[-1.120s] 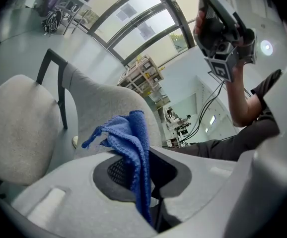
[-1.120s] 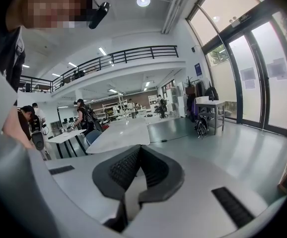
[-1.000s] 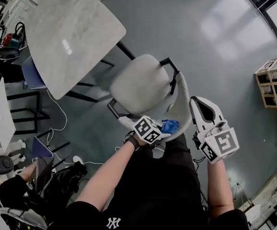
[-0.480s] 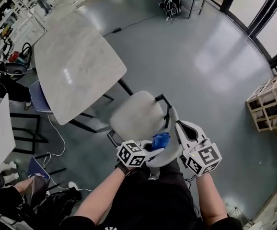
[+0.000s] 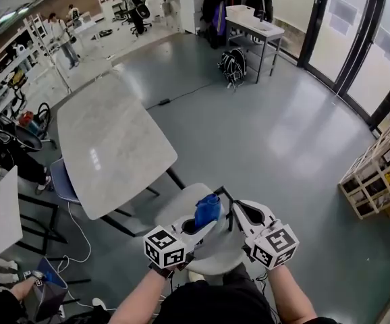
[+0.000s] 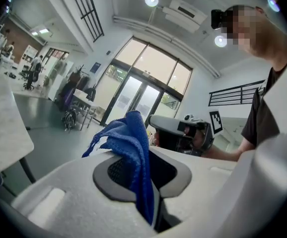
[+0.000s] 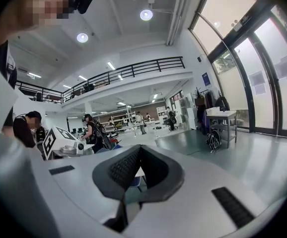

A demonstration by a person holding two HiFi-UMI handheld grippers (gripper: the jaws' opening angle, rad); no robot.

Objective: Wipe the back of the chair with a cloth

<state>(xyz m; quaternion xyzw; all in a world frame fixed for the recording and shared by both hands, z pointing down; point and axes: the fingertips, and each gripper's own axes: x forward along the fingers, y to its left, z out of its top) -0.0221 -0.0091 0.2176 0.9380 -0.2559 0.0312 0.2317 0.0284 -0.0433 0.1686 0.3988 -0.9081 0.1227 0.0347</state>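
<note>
We clamp the blue cloth point(image 5: 207, 211) in our left gripper point(image 5: 203, 227), held above the white chair point(image 5: 180, 209) and seemingly clear of its back point(image 5: 212, 262). Our right gripper point(image 5: 238, 209) hovers beside it, jaws together on nothing. No wiping contact shows, so the back probably remains to be wiped.

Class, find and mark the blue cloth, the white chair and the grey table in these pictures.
blue cloth point(image 5: 207, 211), head view, on its bunched upper part.
white chair point(image 5: 179, 204), head view, on the bare seat.
grey table point(image 5: 114, 147), head view, on the middle of its top.
</note>
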